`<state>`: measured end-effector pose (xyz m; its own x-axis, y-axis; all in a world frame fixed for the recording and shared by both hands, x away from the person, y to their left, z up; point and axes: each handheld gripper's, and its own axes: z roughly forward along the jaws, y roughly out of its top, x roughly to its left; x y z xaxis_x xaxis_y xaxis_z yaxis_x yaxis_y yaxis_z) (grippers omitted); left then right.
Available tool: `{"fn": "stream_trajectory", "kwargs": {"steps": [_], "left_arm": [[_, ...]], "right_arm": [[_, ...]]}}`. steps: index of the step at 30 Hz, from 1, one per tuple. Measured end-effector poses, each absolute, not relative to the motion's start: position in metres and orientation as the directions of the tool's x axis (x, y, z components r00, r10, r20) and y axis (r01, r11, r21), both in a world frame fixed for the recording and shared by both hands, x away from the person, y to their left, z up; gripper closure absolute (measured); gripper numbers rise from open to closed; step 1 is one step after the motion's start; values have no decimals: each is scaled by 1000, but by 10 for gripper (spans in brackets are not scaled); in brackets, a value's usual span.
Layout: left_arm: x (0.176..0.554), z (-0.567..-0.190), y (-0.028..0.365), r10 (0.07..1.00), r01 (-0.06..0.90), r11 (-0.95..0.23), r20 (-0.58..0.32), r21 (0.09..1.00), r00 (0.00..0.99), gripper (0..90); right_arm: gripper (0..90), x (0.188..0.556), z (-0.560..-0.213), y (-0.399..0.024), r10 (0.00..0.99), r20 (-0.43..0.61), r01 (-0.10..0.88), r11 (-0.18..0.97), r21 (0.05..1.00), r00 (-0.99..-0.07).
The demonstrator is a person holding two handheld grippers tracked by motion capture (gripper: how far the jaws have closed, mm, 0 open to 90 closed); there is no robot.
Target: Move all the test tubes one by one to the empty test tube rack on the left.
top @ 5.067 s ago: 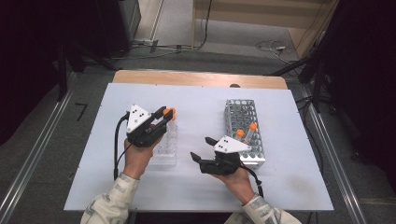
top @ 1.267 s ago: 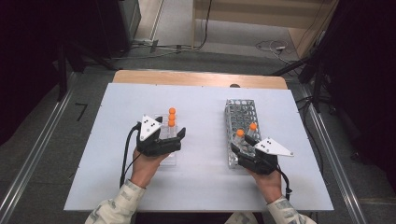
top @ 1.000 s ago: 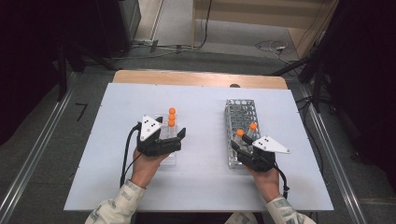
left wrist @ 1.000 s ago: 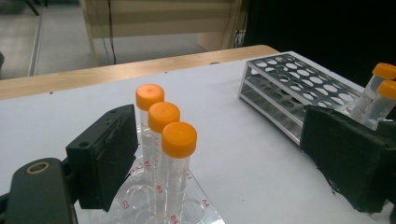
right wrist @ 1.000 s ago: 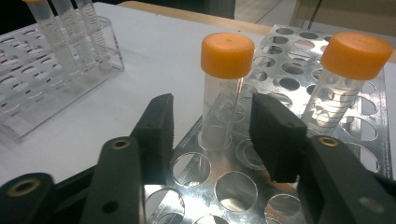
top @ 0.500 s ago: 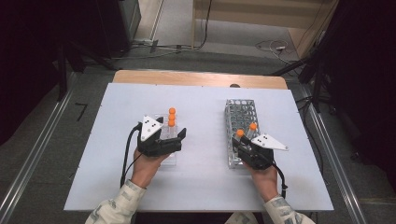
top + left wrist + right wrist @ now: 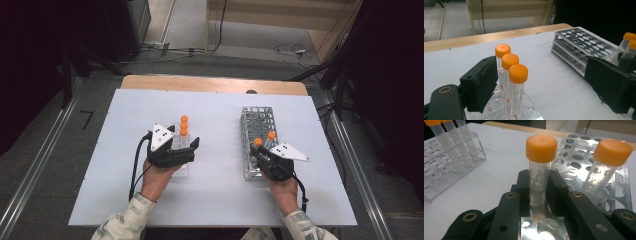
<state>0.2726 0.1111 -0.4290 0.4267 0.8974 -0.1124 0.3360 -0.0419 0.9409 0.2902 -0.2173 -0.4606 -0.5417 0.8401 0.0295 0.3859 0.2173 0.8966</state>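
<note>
So right now I'm holding the right gripper (image 7: 537, 188) at the near end of the metal rack (image 7: 252, 120), and its fingers (image 7: 524, 187) have just been closing; they're now clamping both sides of a clear tube with an orange cap (image 7: 541, 165). That tube is standing upright with its lower end down in one of the rack's near holes, so it's gripped but sitting in the rack. A second orange-capped tube (image 7: 605, 167) is leaning a bit in the rack just beside it, on the far-right side of the held one.

The left gripper (image 7: 182, 150) is sitting well to the left of the metal rack, at the clear plastic rack (image 7: 524, 112) on the white counter (image 7: 215, 110). Its fingers (image 7: 481, 82) are spread wide, one on each side of a row of three capped tubes (image 7: 510, 72) that are standing upright in that clear rack. The left finger is just beside the row, but I can't tell if it's actually touching; the right one is clearly apart, so nothing is being gripped there.
</note>
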Motion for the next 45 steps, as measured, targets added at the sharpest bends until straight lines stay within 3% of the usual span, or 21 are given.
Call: {"fn": "stream_trajectory", "kwargs": {"steps": [29, 45], "left_arm": [[272, -429, 111, 896, 335, -42, -113, 941, 430, 127], [270, -428, 105, 888, 332, -49, -111, 942, 447, 126]], "right_arm": [[710, 267, -412, -217, 815, 2, 273, 191, 943, -579], [709, 260, -432, -177, 732, -1, 293, 275, 916, -681]]}}
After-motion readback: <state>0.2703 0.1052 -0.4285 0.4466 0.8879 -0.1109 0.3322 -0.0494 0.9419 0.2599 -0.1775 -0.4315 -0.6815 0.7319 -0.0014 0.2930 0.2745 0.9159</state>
